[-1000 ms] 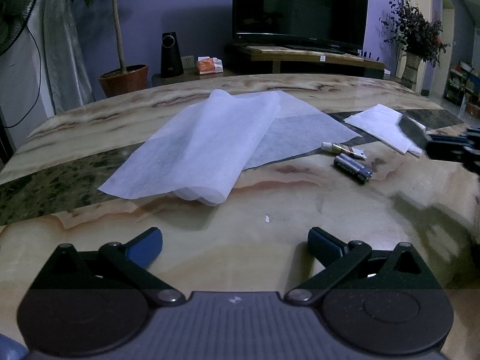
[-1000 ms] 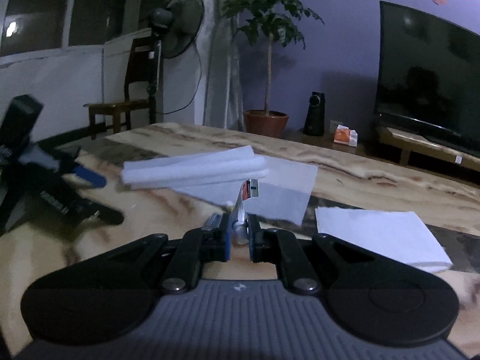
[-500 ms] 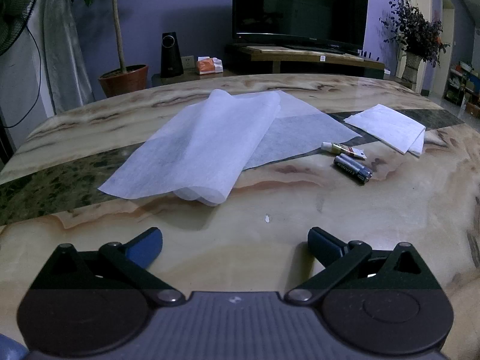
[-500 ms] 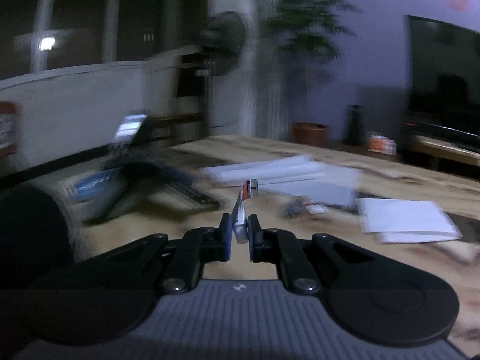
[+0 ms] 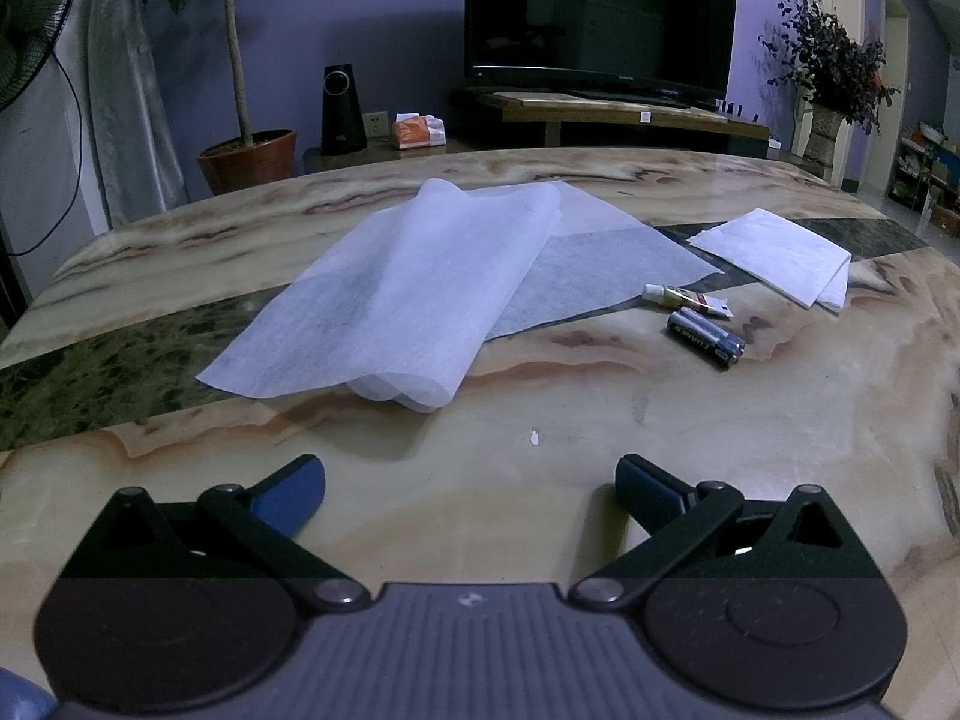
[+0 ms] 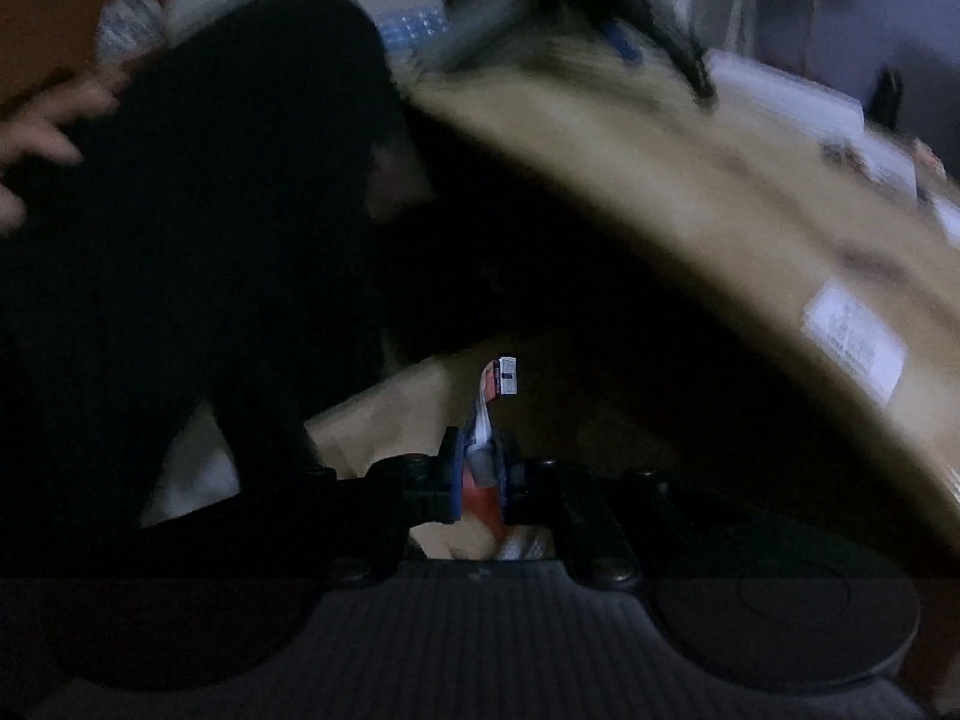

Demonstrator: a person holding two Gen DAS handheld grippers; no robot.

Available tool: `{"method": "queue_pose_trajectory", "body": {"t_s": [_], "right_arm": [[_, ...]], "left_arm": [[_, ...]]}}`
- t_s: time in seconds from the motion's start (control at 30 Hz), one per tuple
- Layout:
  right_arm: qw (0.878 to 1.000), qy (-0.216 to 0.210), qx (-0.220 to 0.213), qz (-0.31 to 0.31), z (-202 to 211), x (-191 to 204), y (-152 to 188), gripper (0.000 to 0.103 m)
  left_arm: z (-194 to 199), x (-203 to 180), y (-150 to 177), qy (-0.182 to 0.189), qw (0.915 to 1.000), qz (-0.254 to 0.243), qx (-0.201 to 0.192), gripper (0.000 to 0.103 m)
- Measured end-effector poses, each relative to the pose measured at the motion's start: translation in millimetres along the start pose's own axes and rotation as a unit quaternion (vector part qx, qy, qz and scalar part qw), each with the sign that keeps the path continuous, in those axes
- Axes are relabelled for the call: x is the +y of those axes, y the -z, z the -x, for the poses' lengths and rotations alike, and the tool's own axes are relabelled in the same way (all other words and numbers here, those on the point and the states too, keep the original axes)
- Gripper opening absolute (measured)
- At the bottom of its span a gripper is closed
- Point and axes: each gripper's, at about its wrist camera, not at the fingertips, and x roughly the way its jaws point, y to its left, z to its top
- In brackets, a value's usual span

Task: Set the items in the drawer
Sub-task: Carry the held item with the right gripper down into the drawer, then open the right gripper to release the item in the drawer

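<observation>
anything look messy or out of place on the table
The big white sheet lies rumpled, one half flopped over the other. A small tube and batteries lie loose beside it, and a white speck sits on the marble table.

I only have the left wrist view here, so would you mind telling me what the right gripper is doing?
Observer: The right gripper is shut on a small tube, which stands upright between its fingers.
Operator: Thank you. Is it over the table?
Observer: No, it is below the table edge, in dark shadow.
Operator: Is the drawer visible there?
Observer: I cannot tell; that view is blurred, with only a pale tan surface behind the tube.
</observation>
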Motion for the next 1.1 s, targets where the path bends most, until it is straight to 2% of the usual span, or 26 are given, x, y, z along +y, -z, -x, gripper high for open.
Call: {"method": "queue_pose_trajectory", "body": {"t_s": [0.1,0.2,0.53,0.83,0.97,1.1], "right_arm": [[0.998,0.020,0.055,-0.005,-28.5,-10.3,6.7,0.013],[0.995,0.021,0.093,0.007,-53.2,-13.6,10.0,0.013],[0.985,0.021,0.167,0.044,-100.8,-10.1,22.8,0.013],[0.982,0.027,0.183,0.031,-106.3,-16.5,28.5,0.013],[0.978,0.024,0.200,0.051,-111.5,-13.2,34.5,0.013],[0.980,0.015,0.195,0.033,-107.3,-15.7,32.9,0.014]], "left_arm": [[0.0,0.0,0.0,0.000,1.0000,0.000,0.000,0.103],[0.0,-0.1,0.0,0.000,1.0000,0.000,0.000,0.103],[0.0,0.0,0.0,0.000,1.0000,0.000,0.000,0.103],[0.0,-0.2,0.0,0.000,1.0000,0.000,0.000,0.103],[0.0,-0.1,0.0,0.000,1.0000,0.000,0.000,0.103],[0.2,0.0,0.0,0.000,1.0000,0.000,0.000,0.103]]}}
